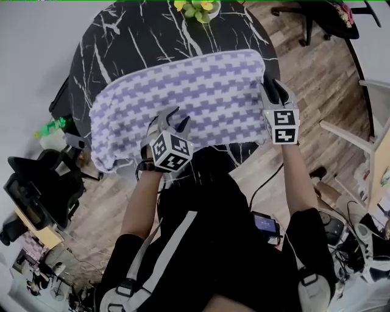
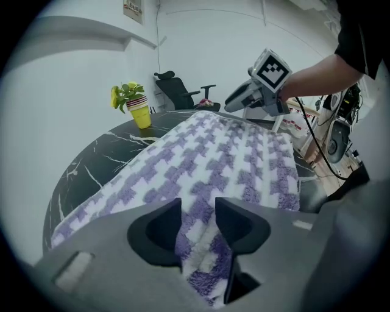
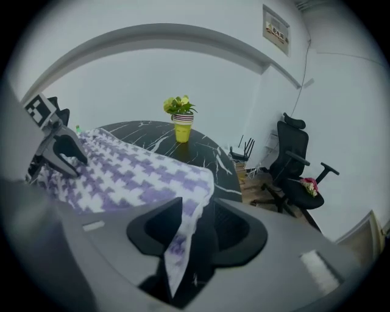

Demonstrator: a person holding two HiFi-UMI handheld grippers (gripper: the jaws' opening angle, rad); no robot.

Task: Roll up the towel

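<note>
A purple-and-white checked towel (image 1: 189, 91) lies spread over the round black marble table (image 1: 122, 42), its near edge hanging off toward me. My left gripper (image 1: 173, 117) is at the middle of that near edge. In the left gripper view it (image 2: 198, 210) is shut on a bunched fold of the towel (image 2: 219, 152). My right gripper (image 1: 274, 90) is at the towel's near right corner. In the right gripper view its jaws (image 3: 198, 210) stand apart; the towel's edge (image 3: 180, 237) hangs between them against the left jaw, with a dark gap on the other side.
A yellow pot with flowers (image 1: 198, 9) stands at the table's far edge. Black office chairs stand on the wooden floor to the left (image 1: 36, 183) and beyond the table (image 3: 292, 164). Cables and gear lie at the lower right (image 1: 341, 237).
</note>
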